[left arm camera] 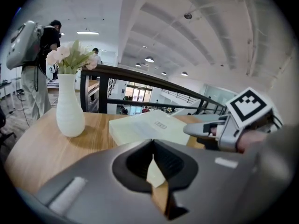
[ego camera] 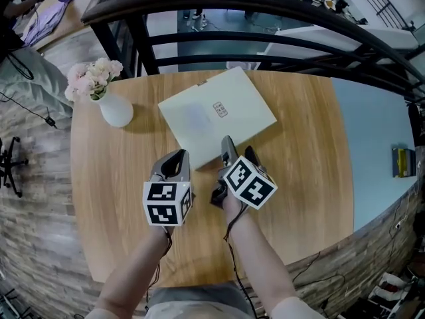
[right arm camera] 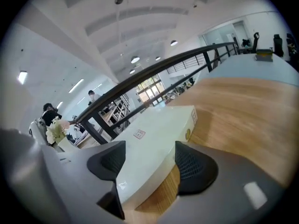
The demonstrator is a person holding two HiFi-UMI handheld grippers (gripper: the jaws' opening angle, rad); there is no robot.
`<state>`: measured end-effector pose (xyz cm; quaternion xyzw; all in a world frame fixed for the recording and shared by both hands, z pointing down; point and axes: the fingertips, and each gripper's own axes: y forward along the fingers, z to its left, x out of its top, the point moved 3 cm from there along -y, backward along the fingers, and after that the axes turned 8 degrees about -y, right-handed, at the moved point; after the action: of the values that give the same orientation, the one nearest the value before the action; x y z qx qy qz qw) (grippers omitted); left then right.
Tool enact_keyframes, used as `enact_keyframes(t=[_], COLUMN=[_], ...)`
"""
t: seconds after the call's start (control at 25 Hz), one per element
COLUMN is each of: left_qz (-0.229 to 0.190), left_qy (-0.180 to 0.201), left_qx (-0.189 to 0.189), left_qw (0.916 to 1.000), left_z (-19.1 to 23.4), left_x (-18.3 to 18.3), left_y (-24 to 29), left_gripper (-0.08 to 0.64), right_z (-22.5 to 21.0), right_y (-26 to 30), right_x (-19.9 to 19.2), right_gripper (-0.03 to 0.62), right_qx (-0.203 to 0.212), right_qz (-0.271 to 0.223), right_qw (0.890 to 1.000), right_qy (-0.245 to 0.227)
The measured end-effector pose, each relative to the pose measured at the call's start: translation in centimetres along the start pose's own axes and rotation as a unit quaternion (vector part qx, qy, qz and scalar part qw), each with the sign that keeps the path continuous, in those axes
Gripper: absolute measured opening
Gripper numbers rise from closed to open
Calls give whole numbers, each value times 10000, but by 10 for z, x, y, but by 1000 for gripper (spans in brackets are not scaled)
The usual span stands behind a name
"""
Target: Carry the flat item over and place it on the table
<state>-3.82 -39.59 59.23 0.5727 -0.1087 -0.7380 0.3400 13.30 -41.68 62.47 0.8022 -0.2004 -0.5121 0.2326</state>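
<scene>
While two bare forearms (ego camera: pixel 265 271) reach in from 6 o'clock, the head view looks steeply down on a round wooden desk (ego camera: pixel 113 191) with a gripper over its middle in each hand. A pale flat box (ego camera: pixel 216 115) lies flat on the desk just past centre, toward 12 o'clock, turned so one corner points at the person. The right gripper (ego camera: pixel 238 153) sits at the box's near edge, at about 6 o'clock from the box's middle. In the right gripper view its two dark pads stand on either side of that edge with the box filling the space between them, no gap showing on either side, so it looks clamped on the box. The left gripper (ego camera: pixel 176 157) hangs just beside it, toward 9 o'clock, near the box but apart from it. In the left gripper view its jaws are pressed together to a thin slit with nothing between them. A white vase (ego camera: pixel 116 110) stands upright at 10 o'clock on the desk, well apart from the box, holding pink and white flowers (ego camera: pixel 93 78). A dark railing (ego camera: pixel 265 42) curves behind the desk's far rim at 12 o'clock.
</scene>
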Motion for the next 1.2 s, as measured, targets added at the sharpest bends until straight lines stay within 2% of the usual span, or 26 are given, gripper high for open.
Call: enact_keyframes(t=[0.12, 0.28, 0.44, 0.68, 0.76, 0.96, 1.08, 1.2], left_qz=[-153, -376, -789, -1454, -1640, -2013, -2188, -2363], left_qy=[-57, -67, 371, 898, 1010, 1318, 1509, 1592], left_qx=[-31, -106, 50, 78, 19, -14, 25, -100], left_qw=[9999, 9992, 9962, 9853, 9813, 9706, 9640, 9585], left_z=[-10, -23, -36, -60, -71, -93, -107, -122], left_x=[13, 31, 53, 85, 92, 105, 109, 115], left_y=[-16, -44, -75, -141, -163, -217, -248, -277], left_gripper=[2, 2, 2, 2, 2, 2, 2, 2], right_z=[5, 16, 26, 55, 64, 96, 108, 112], right_y=[-27, -67, -114, -195, -222, -293, -336, -372], right_x=[21, 52, 80, 106, 111, 119, 124, 134], right_gripper=[236, 180, 81, 27, 26, 3, 2, 2], right_qx=[80, 176, 203, 487, 605, 1064, 1265, 1365], right_qz=[-347, -842, -1383, -2107, -2275, -2702, -2863, -3059], right_qw=[9986, 9920, 9808, 9568, 9486, 9188, 9068, 8986], right_qy=[-393, -921, -1362, -1944, -2113, -2673, -2822, -2834])
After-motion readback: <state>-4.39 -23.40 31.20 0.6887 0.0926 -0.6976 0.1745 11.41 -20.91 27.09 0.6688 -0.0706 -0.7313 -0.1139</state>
